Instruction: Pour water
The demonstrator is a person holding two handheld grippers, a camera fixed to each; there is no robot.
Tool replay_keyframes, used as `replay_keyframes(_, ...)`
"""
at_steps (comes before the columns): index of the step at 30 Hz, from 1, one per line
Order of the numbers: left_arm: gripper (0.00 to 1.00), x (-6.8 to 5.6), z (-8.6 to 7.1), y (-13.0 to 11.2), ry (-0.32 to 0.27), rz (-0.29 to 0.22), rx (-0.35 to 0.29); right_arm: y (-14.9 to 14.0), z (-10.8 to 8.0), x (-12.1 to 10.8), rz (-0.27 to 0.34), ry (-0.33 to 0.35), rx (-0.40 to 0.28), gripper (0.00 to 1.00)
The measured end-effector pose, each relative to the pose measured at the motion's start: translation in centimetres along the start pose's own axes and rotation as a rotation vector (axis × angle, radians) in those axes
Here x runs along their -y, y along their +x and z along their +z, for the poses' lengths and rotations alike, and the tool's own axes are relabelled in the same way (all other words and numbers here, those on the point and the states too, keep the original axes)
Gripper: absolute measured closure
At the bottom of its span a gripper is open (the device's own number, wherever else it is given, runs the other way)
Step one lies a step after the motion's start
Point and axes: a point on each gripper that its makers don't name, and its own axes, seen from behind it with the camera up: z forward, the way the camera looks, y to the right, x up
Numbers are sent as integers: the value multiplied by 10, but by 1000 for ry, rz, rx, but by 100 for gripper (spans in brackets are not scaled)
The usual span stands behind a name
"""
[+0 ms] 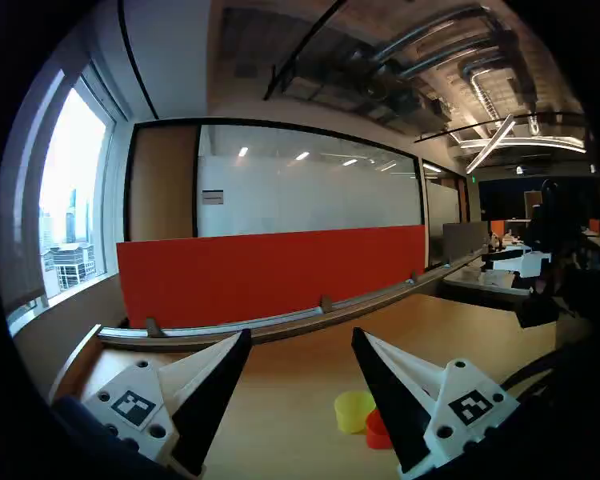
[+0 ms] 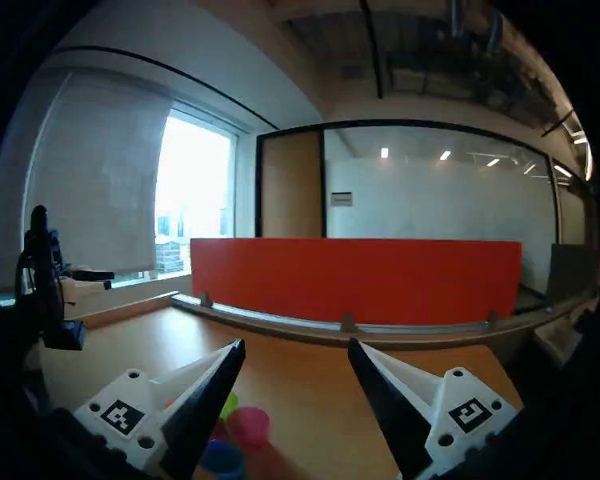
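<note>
Cups sat on the wooden table (image 1: 284, 400): in the left gripper view a yellow cup (image 1: 354, 410) touched an orange cup (image 1: 376, 430), just beside one finger of the left gripper (image 1: 300, 331), whose jaws stood spread. In the right gripper view a pink cup (image 2: 249, 426), a blue cup (image 2: 222, 458) and what seemed a green cup (image 2: 230, 404) clustered low by one finger of the right gripper (image 2: 294, 342), jaws likewise wide apart. A red partition (image 2: 356, 276) ran behind the table.

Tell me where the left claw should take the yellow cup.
I'd pinch the yellow cup across its round side wall, coming from its open left side: it stands upright on the desk, and the orange cup crowds its right.
</note>
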Motion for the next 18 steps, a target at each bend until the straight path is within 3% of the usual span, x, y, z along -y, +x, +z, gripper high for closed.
replay_keyframes(8, 7, -14, 7, 6, -110, -39, -6, 9, -1, 31, 1, 152, -17, 0)
replay_keyframes(18, 7, -23, 10, 8, -185, -42, 4, 13, -1, 49, -34, 229, -1, 1)
